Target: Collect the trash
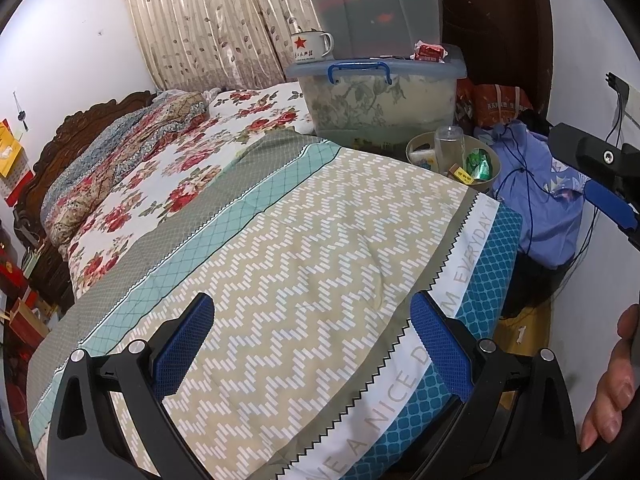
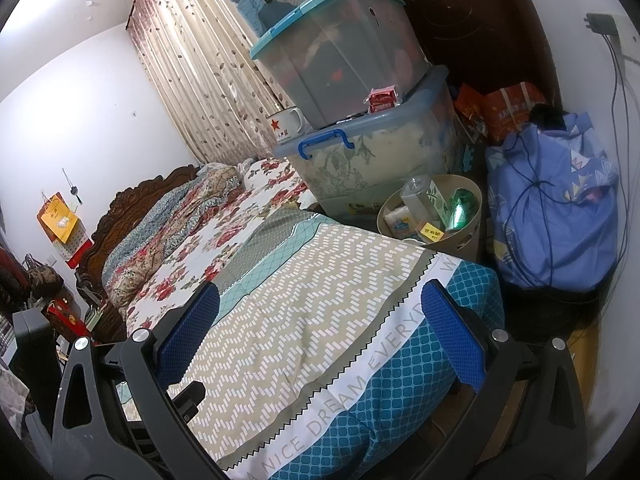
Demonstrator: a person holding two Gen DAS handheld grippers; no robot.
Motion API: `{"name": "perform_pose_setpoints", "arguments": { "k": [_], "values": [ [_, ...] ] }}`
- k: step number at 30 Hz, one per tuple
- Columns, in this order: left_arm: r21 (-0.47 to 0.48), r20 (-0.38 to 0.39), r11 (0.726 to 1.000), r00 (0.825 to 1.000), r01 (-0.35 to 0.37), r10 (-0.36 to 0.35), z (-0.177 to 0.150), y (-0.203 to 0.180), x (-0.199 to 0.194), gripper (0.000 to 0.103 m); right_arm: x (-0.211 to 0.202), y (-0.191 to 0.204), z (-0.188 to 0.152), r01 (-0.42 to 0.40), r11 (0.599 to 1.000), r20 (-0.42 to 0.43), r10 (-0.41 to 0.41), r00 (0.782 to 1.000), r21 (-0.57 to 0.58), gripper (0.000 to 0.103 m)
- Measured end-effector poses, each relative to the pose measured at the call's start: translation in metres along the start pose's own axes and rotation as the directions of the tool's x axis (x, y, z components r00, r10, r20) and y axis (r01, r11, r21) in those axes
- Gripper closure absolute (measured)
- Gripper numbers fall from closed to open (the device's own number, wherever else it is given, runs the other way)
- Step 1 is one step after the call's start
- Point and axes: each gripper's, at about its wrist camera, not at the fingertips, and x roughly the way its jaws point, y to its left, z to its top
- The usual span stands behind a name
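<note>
A beige trash bin stands beside the bed's far corner; it also shows in the right wrist view. In it lie a clear plastic bottle, a green wrapper, a small yellow box and a white packet. My left gripper is open and empty above the patterned quilt. My right gripper is open and empty over the same quilt. The right gripper also shows at the right edge of the left wrist view.
Stacked clear storage boxes stand beyond the bed, with an enamel star mug and red packets on the lower lid. A blue cloth bundle with cords sits right of the bin. Floral bedding and a carved headboard lie left.
</note>
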Motion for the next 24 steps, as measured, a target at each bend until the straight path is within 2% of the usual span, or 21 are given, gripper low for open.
{"name": "perform_pose_setpoints", "arguments": {
  "k": [24],
  "values": [
    [0.034,-0.012,0.999,1.0,0.005,-0.005,-0.004,-0.0014,0.0034,0.008,0.0014,0.0007,-0.0022,-0.001,1.0,-0.003,0.001,1.0,-0.002,0.003]
  ]
}}
